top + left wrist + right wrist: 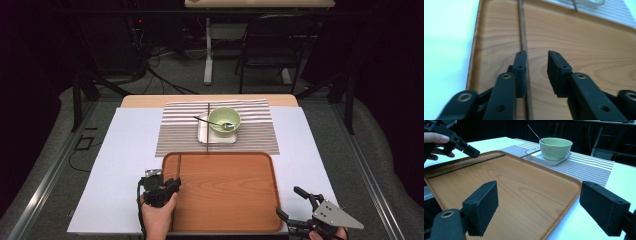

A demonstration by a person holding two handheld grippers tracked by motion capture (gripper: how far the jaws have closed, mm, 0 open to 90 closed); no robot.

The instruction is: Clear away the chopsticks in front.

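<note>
Two grippers over a tray (225, 200) from above: left gripper (172, 186) at its left edge above a chopstick (178, 167), right gripper (292, 204) spread wide at the near right corner. Along the left gripper (537, 56): jaws parted, chopstick (523, 37) flat on the tray (579, 42), against the left pad, unclamped. Along the right gripper (544, 202): pads wide apart, nothing between; bowl (555, 148) beyond.
</note>
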